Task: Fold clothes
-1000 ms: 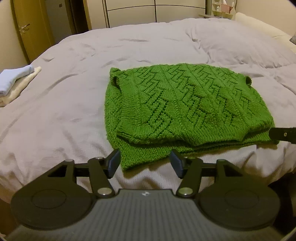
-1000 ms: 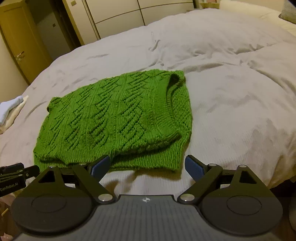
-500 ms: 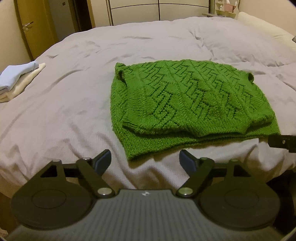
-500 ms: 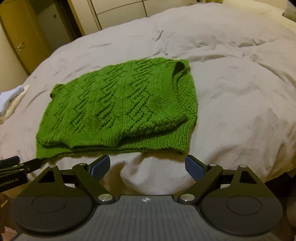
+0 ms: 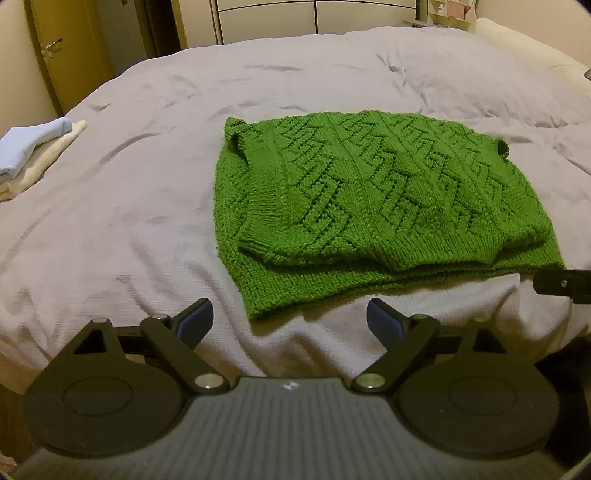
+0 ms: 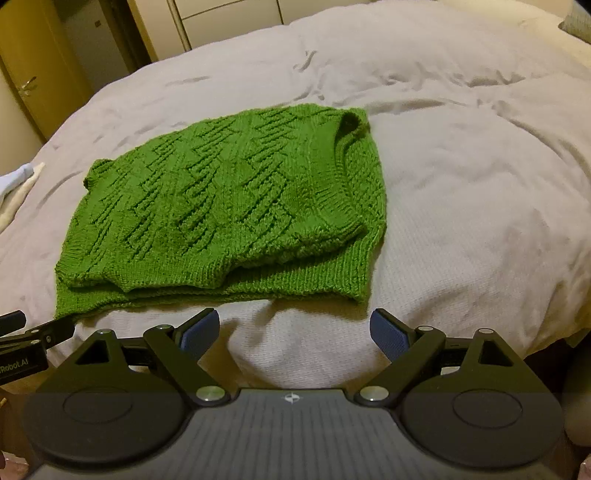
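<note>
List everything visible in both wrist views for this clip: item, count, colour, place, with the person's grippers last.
green knit sweater: 1, green, lying folded flat on the bed, near its front edge
duvet: 1, pale grey, wrinkled, covering the bed under the sweater
folded clothes pile: 1 pile, light blue piece on top of a cream one, on the bed at the far left edge
pillow: 1, cream, at the far right end of the bed
door: 1, yellow-brown, with a metal handle, back left
wardrobe fronts: white panels, behind the bed
left gripper: 1, black with blue pads, open, in front of the sweater's left corner, holding nothing
right gripper: 1, black with blue pads, open, in front of the sweater's right part, holding nothing
</note>
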{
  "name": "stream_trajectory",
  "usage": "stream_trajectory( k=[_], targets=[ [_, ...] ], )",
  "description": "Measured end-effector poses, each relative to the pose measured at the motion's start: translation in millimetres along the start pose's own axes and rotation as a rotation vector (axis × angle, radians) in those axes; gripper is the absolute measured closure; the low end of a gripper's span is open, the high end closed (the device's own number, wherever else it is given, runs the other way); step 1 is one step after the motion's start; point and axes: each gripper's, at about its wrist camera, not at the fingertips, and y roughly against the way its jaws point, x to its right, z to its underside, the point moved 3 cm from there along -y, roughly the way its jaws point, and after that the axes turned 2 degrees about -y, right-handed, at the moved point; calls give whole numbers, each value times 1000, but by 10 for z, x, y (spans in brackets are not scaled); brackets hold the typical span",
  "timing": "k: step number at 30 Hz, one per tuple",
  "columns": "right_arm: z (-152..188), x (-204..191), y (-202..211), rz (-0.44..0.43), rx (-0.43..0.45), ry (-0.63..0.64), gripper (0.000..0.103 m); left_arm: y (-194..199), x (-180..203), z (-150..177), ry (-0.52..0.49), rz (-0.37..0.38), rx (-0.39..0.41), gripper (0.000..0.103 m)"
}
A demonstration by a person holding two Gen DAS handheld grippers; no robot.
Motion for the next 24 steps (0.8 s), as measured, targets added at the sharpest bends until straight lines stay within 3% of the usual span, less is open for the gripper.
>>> stream_trajectory(
  k=[4,5,6,24],
  targets=[
    [-9,-12,-30,6,-10,6,11,-23,-10,-4,10,16,-3,14],
    [-13,-14,-35,8,-11,6,2,-28,-14,-4,13,20,-3,14],
    [-15,-19,-34,9,-7,7,1,-32,-16,-5,15,24,-4,14],
    [-61,-25,-98,19,-11,10,1,-85,-32,-36,29,42,-1,10]
  ],
)
